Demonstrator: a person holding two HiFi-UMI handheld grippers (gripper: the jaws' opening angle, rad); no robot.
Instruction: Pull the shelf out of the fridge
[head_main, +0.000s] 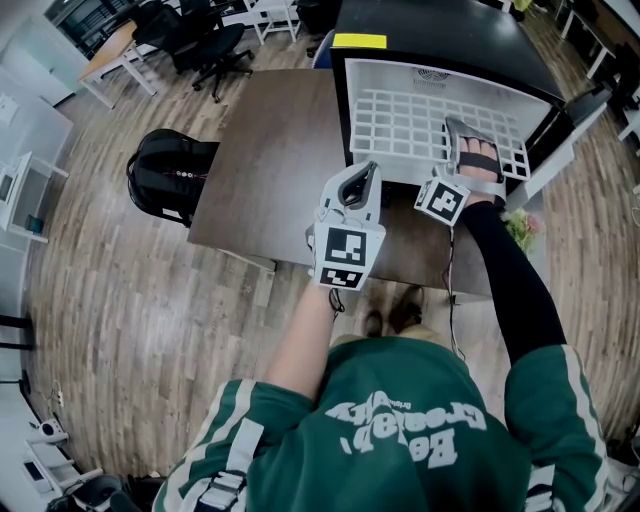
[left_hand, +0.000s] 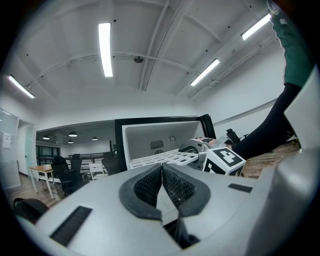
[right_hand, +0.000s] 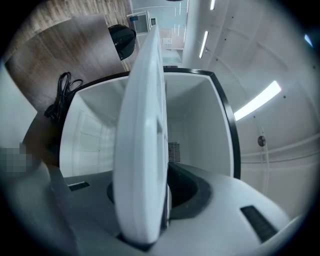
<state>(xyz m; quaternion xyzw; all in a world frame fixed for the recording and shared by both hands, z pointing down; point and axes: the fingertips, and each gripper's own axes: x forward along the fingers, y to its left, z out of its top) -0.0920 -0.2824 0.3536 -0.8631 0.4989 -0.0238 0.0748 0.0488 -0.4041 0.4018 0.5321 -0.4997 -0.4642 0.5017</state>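
Head view: right gripper (head_main: 468, 138) grasps the shelf (head_main: 398, 126) in the fridge (head_main: 450, 78); left gripper (head_main: 362, 178) clenched empty over table (head_main: 268, 160).

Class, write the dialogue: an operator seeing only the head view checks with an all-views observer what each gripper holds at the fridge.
Operator: Is the right gripper clamped on the shelf?
Observer: Yes, its pads press on the shelf's edge.
Operator: And the left gripper?
Observer: It is shut on nothing, pads meeting.
Operator: Anything behind the shelf?
Observer: A vent grille on the fridge back wall.
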